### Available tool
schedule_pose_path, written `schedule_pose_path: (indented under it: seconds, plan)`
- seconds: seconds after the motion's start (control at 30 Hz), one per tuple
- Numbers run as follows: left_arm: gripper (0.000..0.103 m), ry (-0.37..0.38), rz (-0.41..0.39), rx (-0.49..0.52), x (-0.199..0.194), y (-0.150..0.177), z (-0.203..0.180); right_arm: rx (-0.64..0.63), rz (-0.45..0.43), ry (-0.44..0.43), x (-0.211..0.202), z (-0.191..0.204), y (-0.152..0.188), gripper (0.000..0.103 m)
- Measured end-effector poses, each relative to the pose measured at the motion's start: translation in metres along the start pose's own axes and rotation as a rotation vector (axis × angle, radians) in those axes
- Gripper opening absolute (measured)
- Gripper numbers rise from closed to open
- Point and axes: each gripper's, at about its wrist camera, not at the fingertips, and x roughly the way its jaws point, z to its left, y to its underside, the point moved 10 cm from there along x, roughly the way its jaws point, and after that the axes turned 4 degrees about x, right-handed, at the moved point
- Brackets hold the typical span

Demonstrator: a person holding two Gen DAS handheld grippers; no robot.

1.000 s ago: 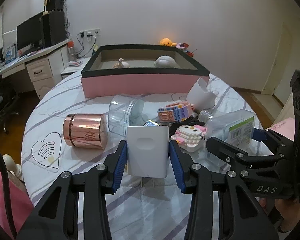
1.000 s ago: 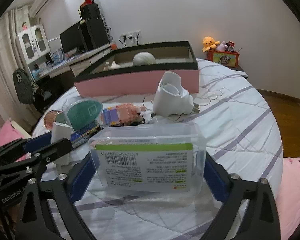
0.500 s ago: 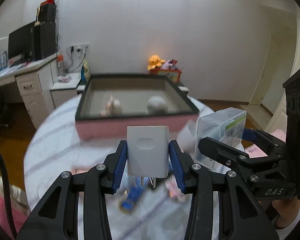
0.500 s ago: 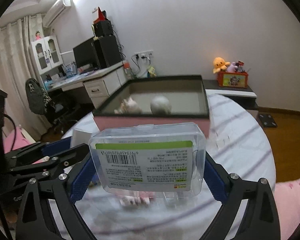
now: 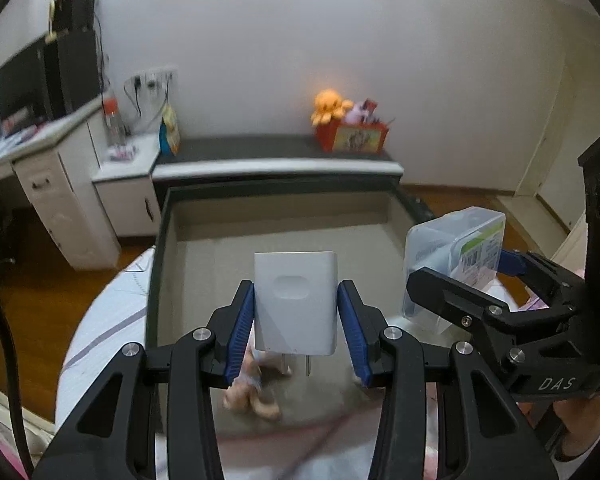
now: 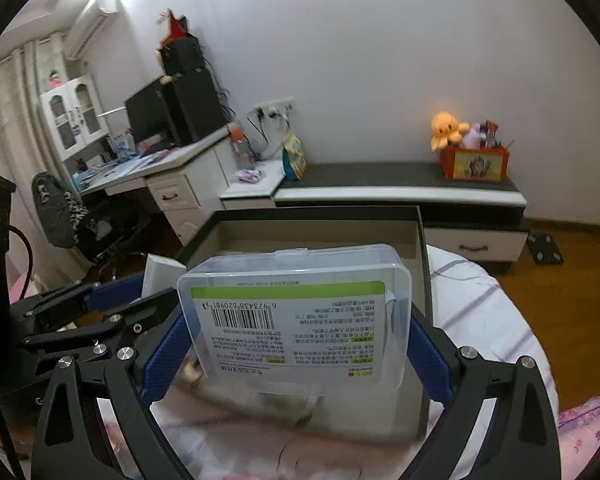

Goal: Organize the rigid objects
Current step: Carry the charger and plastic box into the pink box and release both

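My left gripper is shut on a white plug adapter, held prongs down above the open dark-rimmed box. My right gripper is shut on a clear plastic case with a green label, also over the box. In the left wrist view the right gripper with its clear case hangs at the right. In the right wrist view the left gripper and the adapter show at the left. A small beige toy lies blurred on the box floor.
The box stands on a round table with a striped white cloth. Behind it runs a low dark-topped cabinet carrying an orange plush and a red box. A white desk with a monitor stands at the left.
Both grippers have lifted off the cluttered table and travelled forward to hang over the box, each keeping its object. The loose items on the cloth have dropped out of view.
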Motion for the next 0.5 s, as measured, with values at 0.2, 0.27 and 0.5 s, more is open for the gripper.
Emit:
schedule_pose_path:
  seconds: [0.2, 0.27, 0.5]
  plan:
    - [0.04, 0.017, 0.085, -0.019, 0.045, 0.011, 0.01, 0.05, 0.123, 0.01, 0.051, -0.021, 0.015, 0.097]
    - [0.04, -0.008, 0.083, -0.01, 0.049, 0.013, 0.012, 0.057, 0.147, 0.017, 0.057, -0.025, 0.019, 0.097]
    - [0.067, -0.035, 0.054, -0.052, 0.024, 0.014, 0.016, 0.043, 0.144, 0.039, 0.049, -0.027, 0.015, 0.103]
